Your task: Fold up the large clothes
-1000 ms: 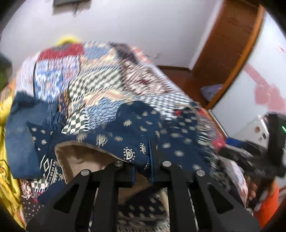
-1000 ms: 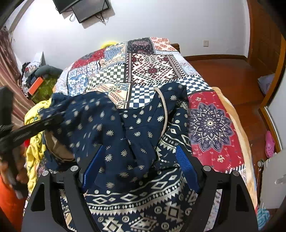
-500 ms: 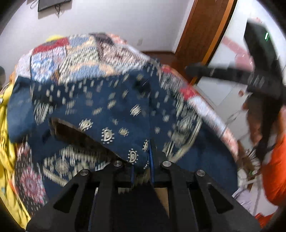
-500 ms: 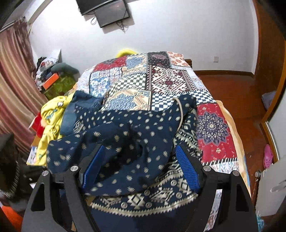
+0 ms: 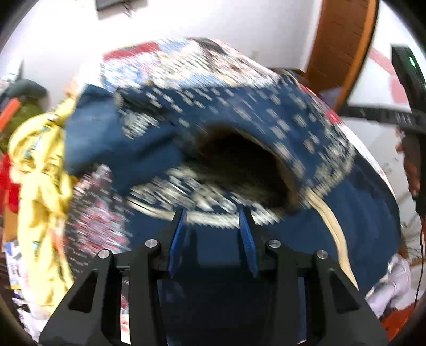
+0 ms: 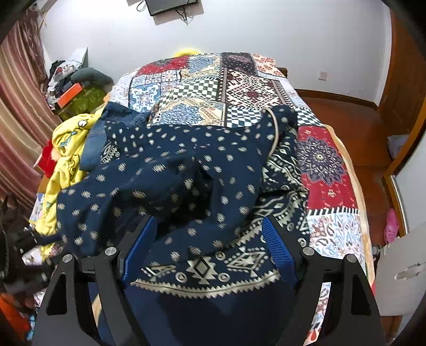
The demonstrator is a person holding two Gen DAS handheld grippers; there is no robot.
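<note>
White walls enclose a bedroom where a bed (image 6: 327, 186) under a patchwork quilt fills both views. At far left in the right wrist view, striped reddish curtains (image 6: 16, 106) hang beside a cluttered corner; this view alone shows them, along with a dark screen (image 6: 170, 5) mounted high on the wall. A yellow garment (image 6: 66, 149) lies bunched on the bed's left edge, seen in the left wrist view as a blurred yellow heap (image 5: 45, 181).

Across the middle of the bed lies the large navy garment (image 6: 186, 173), dotted with pale motifs and edged with a geometric border. It is rumpled, not folded. In the left wrist view the same garment (image 5: 239, 127) is smeared by motion blur and shows a dark opening that the other view does not.

The left gripper (image 5: 213, 221) has its blue-padded fingers parted with nothing between them, just above the fabric. The right gripper (image 6: 207, 239) stands wide, its fingers on either side of a fold of the garment without closing on it.

At right, a wooden door (image 6: 404, 79) and a pink slipper (image 6: 391, 226) on the floor.
</note>
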